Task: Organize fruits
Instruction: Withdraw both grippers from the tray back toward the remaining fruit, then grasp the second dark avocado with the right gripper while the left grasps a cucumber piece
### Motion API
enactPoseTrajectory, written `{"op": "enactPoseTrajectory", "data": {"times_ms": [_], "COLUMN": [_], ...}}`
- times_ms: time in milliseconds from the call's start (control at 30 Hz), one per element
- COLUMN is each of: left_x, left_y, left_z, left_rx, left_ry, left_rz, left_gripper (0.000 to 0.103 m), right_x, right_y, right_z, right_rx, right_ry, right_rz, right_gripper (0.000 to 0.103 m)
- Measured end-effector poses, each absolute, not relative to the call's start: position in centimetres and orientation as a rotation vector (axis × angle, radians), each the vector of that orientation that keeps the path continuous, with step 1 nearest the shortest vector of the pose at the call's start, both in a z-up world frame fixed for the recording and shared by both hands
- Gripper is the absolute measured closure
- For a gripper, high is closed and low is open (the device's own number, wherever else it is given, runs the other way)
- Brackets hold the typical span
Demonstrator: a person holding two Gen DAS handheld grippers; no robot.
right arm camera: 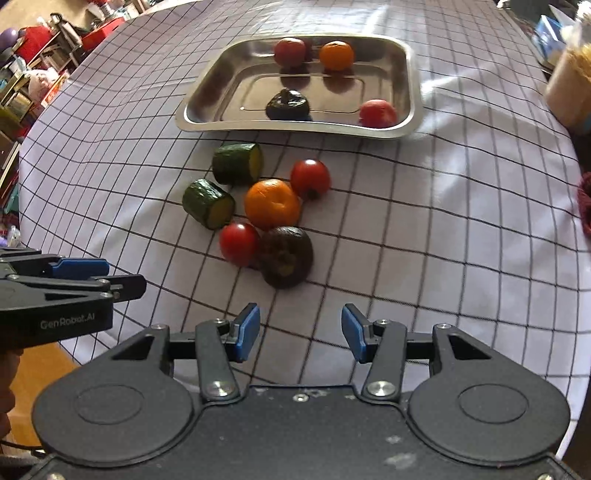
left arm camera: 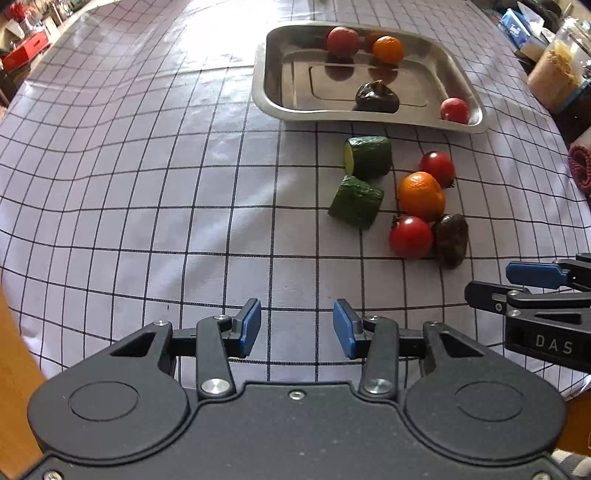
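A steel tray [left arm camera: 273, 107] [right arm camera: 207, 125] holds two red fruits, an orange [left arm camera: 388, 50] and a dark fruit [left arm camera: 376, 96]. In front of it on the checked cloth lie two cucumber pieces [left arm camera: 356, 201] [right arm camera: 208, 203], an orange [left arm camera: 421, 195] [right arm camera: 272, 204], two tomatoes [left arm camera: 410, 237] [right arm camera: 239, 243] and a dark fruit [left arm camera: 450, 240] [right arm camera: 286, 256]. My left gripper [left arm camera: 297, 328] is open and empty, near the table's front edge, left of the pile. My right gripper [right arm camera: 300, 332] is open and empty, just short of the dark fruit.
A glass jar [left arm camera: 557, 70] and a blue tissue box [left arm camera: 517, 27] stand at the right edge. A red knitted thing [left arm camera: 580, 166] lies right of the pile. Cluttered shelves [right arm camera: 33, 74] are beyond the table's left side.
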State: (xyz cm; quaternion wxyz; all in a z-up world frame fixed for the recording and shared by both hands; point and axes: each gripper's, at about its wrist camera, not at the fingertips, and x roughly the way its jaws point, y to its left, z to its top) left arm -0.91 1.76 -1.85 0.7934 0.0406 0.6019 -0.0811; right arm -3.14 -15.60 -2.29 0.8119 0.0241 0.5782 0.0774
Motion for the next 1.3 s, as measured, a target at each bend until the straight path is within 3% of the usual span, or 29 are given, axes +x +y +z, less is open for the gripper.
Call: {"op": "enactPoseTrajectory", "data": {"times_ms": [700,733,833,1300], "left_x": [1.6,1.7,2.2,4.9], "left_y": [3.5,3.4,3.0,-0.6], "left_z": [-2.5,-2.4,-2.3,-1.1], "left_rx": [0.044,0.044,0.048,0.086], "left_ry": [1.334,1.333,1.33,1.266], "left_rz": [-0.187,-0.195,-0.223,-0.379], "left_gripper": [0.051,0.051,0.051,0.051], "right_x": [1.2,1.2,1.0,-0.3], "right_y": [-12.8,-12.9,-12.9,-16.4], "right_z": [-4.2,-4.2,-4.3,-2.7], "right_rx": [-0.045,-0.047,-0.068,0.031], "right_ry": [1.27,1.268,1.258,1.215], "right_rz": [0.219,0.224,0.222,0.076], "right_gripper": [0.049,0.05,0.064,0.064]}}
